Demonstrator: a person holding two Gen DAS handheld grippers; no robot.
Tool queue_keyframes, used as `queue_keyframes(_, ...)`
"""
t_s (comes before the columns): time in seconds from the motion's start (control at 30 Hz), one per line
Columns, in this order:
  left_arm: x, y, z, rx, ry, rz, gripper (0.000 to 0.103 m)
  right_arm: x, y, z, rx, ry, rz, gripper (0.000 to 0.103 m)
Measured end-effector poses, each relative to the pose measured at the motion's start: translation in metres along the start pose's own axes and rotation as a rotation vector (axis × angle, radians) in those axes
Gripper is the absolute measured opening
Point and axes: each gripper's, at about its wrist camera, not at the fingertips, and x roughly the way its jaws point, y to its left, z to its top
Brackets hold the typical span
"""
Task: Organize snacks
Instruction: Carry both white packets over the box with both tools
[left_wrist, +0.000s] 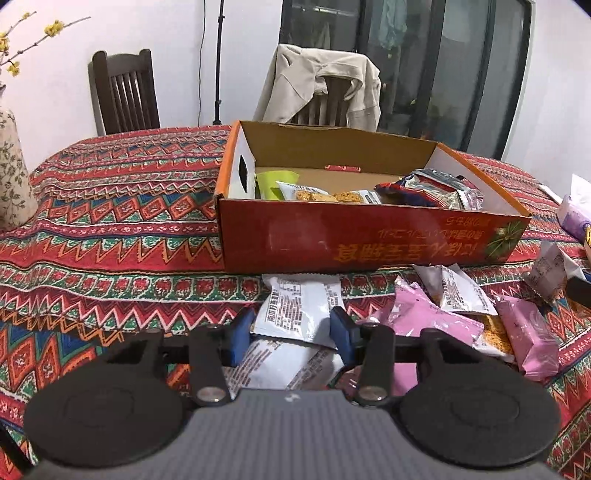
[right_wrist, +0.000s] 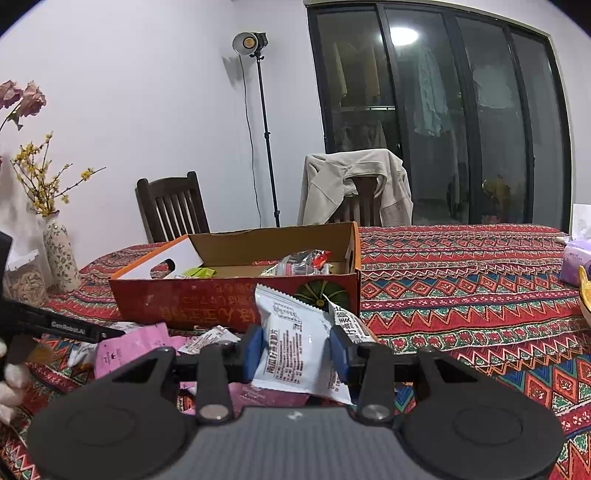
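On the patterned cloth (left_wrist: 110, 229), in front of the box (left_wrist: 369, 240): left gripper (left_wrist: 293, 332) pinching a white packet (left_wrist: 299, 306) lying by the pink packets (left_wrist: 424, 317). Further right, right gripper (right_wrist: 297, 349) clamping another white packet (right_wrist: 291, 343) (upright, lifted clear of the cloth). Inside the box, snacks (left_wrist: 424, 190) already lying.
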Motion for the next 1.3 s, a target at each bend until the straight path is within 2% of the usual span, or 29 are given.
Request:
queue_keyframes(0.17, -0.011, 0.005, -0.002, -0.039, -0.034, 0.007, 0.044, 0.001, 0.0, 0.0, 0.0, 0.003, -0.004, 0.039)
queue_keyframes(0.23, -0.017, 0.007, -0.002, -0.053, -0.054, 0.019, 0.023, 0.001, 0.0, 0.0, 0.0, 0.003, -0.005, 0.039)
queue_keyframes(0.53, -0.031, 0.019, -0.005, -0.108, -0.082, 0.029, 0.021, 0.001, 0.001, -0.001, -0.005, 0.002, -0.001, 0.039)
queue_keyframes(0.57, -0.031, 0.02, -0.005, -0.11, -0.083, 0.025, 0.022, 0.002, 0.001, 0.0, -0.005, 0.001, 0.0, 0.039)
queue_keyframes(0.6, -0.031, 0.02, -0.004, -0.114, -0.078, 0.027, 0.035, 0.002, 0.002, 0.0, -0.007, 0.002, 0.001, 0.039)
queue_keyframes(0.63, -0.029, 0.019, -0.003, -0.12, -0.07, 0.033, 0.06, 0.002, 0.002, 0.0, -0.008, 0.002, 0.002, 0.039)
queue_keyframes(0.7, -0.025, 0.016, 0.001, -0.121, -0.071, 0.058, 0.074, 0.003, 0.003, 0.0, -0.012, 0.004, 0.0, 0.039)
queue_keyframes(0.9, 0.006, -0.011, 0.022, -0.043, -0.005, 0.122, 0.074, 0.003, 0.004, 0.0, -0.015, 0.004, -0.009, 0.039)
queue_keyframes(0.97, 0.016, -0.022, 0.023, -0.004, 0.018, 0.161, 0.074, 0.004, 0.003, -0.001, -0.014, 0.007, -0.012, 0.039)
queue_keyframes(1.0, 0.021, -0.025, 0.021, 0.011, 0.035, 0.177, 0.07, 0.005, 0.003, 0.0, -0.014, 0.009, -0.013, 0.039)
queue_keyframes(1.03, 0.025, -0.027, 0.019, 0.013, 0.048, 0.179, 0.063, 0.006, 0.003, -0.001, -0.014, 0.012, -0.014, 0.039)
queue_keyframes(1.07, 0.027, -0.026, 0.016, 0.007, 0.056, 0.167, 0.051, 0.006, 0.004, 0.0, -0.013, 0.014, -0.014, 0.039)
queue_keyframes(1.13, 0.024, -0.025, 0.014, 0.0, 0.047, 0.157, 0.047, 0.008, 0.004, 0.0, -0.012, 0.019, -0.012, 0.039)
queue_keyframes(1.3, 0.009, -0.019, 0.009, -0.014, 0.012, 0.134, 0.046, 0.007, 0.005, 0.002, -0.012, 0.013, -0.006, 0.039)
